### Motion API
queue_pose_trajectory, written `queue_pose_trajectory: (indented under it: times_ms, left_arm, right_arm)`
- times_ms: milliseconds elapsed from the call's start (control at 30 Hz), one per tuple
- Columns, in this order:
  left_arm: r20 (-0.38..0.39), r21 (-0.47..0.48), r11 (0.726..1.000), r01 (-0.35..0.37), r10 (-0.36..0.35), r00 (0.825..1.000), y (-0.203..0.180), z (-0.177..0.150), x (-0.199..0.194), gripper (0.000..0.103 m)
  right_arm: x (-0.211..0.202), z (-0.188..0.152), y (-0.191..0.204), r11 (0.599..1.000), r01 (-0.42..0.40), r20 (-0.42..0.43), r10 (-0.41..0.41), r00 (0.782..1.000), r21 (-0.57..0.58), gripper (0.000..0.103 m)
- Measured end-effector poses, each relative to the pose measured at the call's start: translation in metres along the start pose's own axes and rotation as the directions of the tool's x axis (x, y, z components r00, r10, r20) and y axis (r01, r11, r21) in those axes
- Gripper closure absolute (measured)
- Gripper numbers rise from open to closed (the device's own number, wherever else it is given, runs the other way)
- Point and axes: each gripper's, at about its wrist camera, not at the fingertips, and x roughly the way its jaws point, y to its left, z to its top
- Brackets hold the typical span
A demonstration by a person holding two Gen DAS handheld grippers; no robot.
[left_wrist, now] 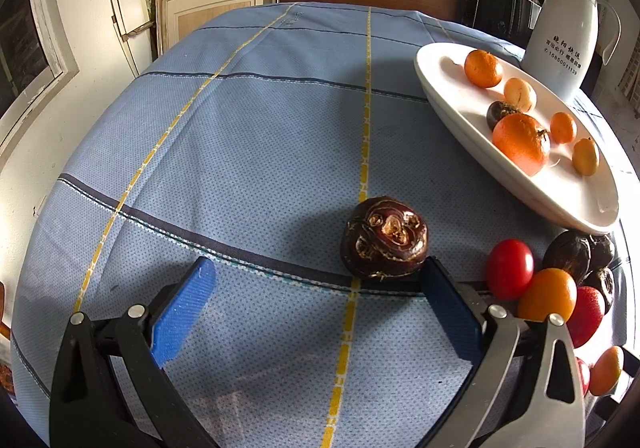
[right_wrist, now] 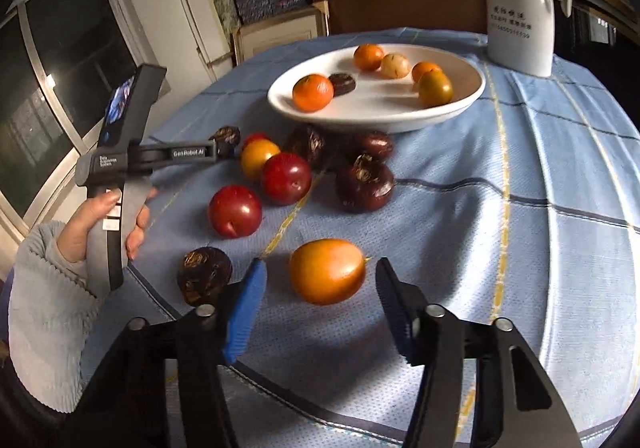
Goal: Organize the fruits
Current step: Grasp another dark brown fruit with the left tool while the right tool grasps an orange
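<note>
In the right wrist view, an oval orange fruit point(right_wrist: 327, 271) lies on the blue cloth between the blue pads of my right gripper point(right_wrist: 321, 264). A gap shows on each side of it, so the gripper is open. In the left wrist view, a dark brown water chestnut point(left_wrist: 384, 238) rests just beyond the right finger of my left gripper point(left_wrist: 316, 268), which stands wide open and empty. A white oval plate point(left_wrist: 444, 64) point(right_wrist: 380, 100) holds several small orange fruits and one dark chestnut.
Red fruits point(right_wrist: 286, 178), a yellow-orange one point(right_wrist: 258, 158) and dark chestnuts point(right_wrist: 364, 184) lie loose before the plate. One chestnut point(right_wrist: 204, 274) sits by my right gripper's left finger. A white jug point(right_wrist: 516, 8) stands behind the plate. A person's hand point(right_wrist: 100, 224) grips the left tool's handle.
</note>
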Motion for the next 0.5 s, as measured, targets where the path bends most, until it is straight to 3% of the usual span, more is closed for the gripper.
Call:
queue_pose_trajectory:
  times_ms: [100, 233, 333, 500]
  left_arm:
    - [0.000, 0.000, 1.000, 0.000, 0.000, 1.000, 0.000, 0.000, 0.000, 0.004]
    - [0.000, 0.000, 1.000, -0.001, 0.001, 1.000, 0.000, 0.000, 0.000, 0.004]
    - [0.001, 0.001, 1.000, -0.001, 0.001, 1.000, 0.001, 0.000, 0.000, 0.004]
    - [0.008, 0.023, 0.999, 0.030, -0.030, 1.000, -0.003, 0.000, 0.000, 0.006]
  right_arm:
    - [0.008, 0.001, -0.002, 1.000, -0.010, -0.030, 0.011, 0.999, 0.025, 0.062]
    - [0.007, 0.000, -0.014, 0.990, -0.101, -0.010, 0.103, 0.995, 0.095, 0.062]
    - [0.009, -0.002, -0.033, 0.961, -0.191, 0.016, 0.192, 0.981, 0.200, 0.062]
    - [0.008, -0.003, -0.033, 0.962, -0.184, 0.019, 0.184, 0.983, 0.202, 0.062]
